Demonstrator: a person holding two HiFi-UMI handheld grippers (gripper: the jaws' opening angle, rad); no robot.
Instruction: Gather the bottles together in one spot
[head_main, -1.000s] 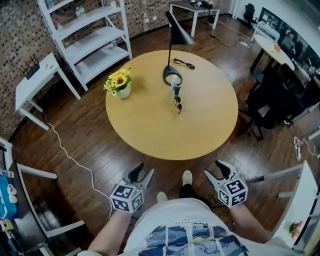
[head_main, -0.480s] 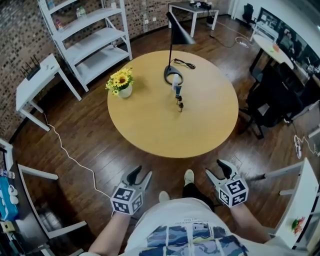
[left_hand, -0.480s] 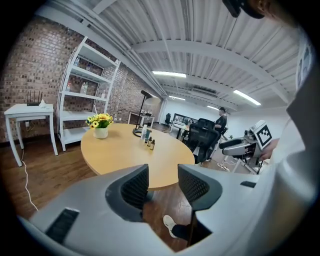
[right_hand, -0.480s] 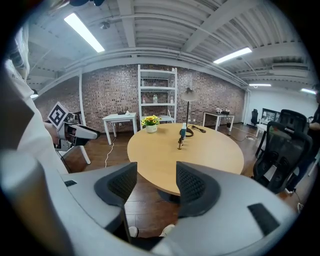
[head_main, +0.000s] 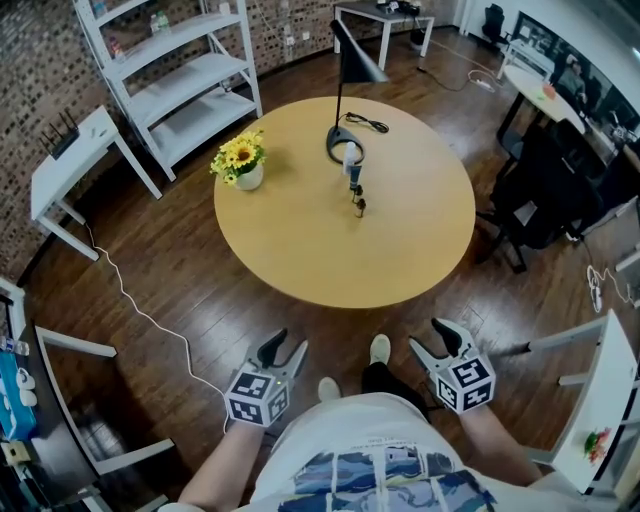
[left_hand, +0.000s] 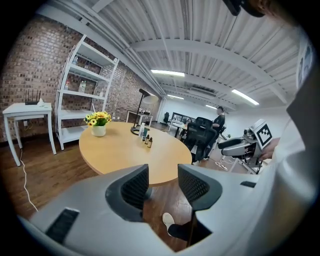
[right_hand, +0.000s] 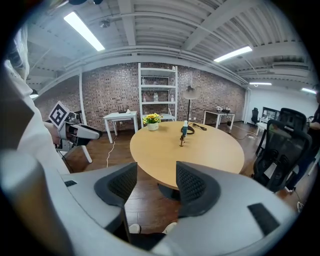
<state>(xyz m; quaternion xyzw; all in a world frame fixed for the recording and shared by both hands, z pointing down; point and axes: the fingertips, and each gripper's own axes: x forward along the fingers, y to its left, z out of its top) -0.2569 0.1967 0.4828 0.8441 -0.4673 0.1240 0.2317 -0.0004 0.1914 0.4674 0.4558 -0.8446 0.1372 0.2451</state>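
Bottles (head_main: 354, 188) stood in a close row on your round worktop (head_main: 300, 260), toward its 12 o'clock side, just beside the lamp base (head_main: 344, 150). In the head view, your left tool (head_main: 283, 346) and right tool (head_main: 433, 338) hung off its 6 o'clock edge. In the left gripper view, the jaws were spread with nothing between them. In the right gripper view, they were likewise spread and empty.

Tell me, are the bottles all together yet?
Not yet. Done: nothing clear; the bottles stand in a loose line by the lamp on the table. In hand: nothing, the left gripper and right gripper are open, empty, over the floor. Left: bunching the bottles up.
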